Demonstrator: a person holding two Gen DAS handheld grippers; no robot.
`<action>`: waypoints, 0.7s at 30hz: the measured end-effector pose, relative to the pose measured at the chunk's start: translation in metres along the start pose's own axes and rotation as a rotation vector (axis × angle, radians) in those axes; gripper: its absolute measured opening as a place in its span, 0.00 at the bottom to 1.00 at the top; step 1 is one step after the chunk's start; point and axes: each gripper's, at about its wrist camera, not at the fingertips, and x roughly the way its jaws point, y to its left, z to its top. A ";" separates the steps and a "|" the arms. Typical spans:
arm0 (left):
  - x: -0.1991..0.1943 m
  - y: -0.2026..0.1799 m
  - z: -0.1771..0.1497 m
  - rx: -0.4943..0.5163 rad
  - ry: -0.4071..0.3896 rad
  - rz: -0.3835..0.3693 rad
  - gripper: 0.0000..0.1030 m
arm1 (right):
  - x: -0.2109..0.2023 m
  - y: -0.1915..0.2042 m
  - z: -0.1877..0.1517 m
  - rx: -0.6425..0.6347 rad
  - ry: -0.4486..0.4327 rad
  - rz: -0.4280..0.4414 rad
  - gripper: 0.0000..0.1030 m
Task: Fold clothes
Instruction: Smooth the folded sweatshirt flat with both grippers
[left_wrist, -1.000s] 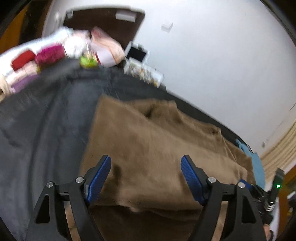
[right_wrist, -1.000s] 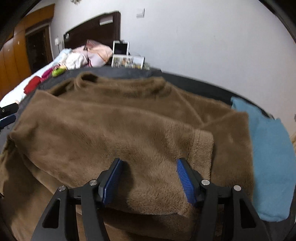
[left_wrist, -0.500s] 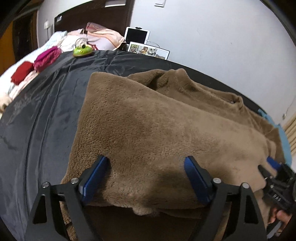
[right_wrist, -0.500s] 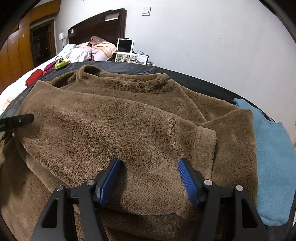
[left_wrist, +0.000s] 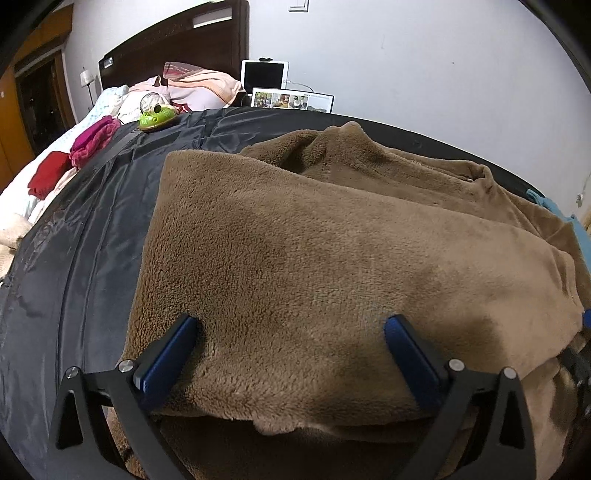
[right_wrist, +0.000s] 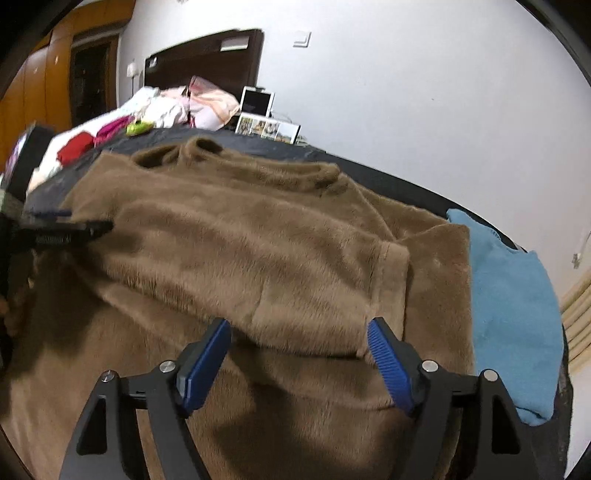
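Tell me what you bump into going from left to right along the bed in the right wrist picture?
Red cloth → pink cloth → green toy → brown fleece top → blue cloth.

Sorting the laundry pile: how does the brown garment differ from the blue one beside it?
The brown garment is fleecy, and a large part of it lies folded over its body; the blue garment looks smoother and lies flat. The brown one fills most of the view, while the blue one shows as a narrower strip at its right edge. Both rest on the dark sheet.
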 end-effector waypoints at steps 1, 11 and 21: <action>0.000 0.000 0.000 0.000 0.000 0.000 0.99 | 0.000 0.002 -0.002 -0.009 0.004 -0.005 0.76; 0.000 0.001 0.000 -0.001 -0.001 -0.005 0.99 | 0.000 0.017 -0.015 -0.065 0.006 -0.079 0.85; -0.032 0.008 -0.010 0.041 0.014 -0.073 0.99 | -0.044 0.006 -0.041 -0.048 -0.034 0.001 0.85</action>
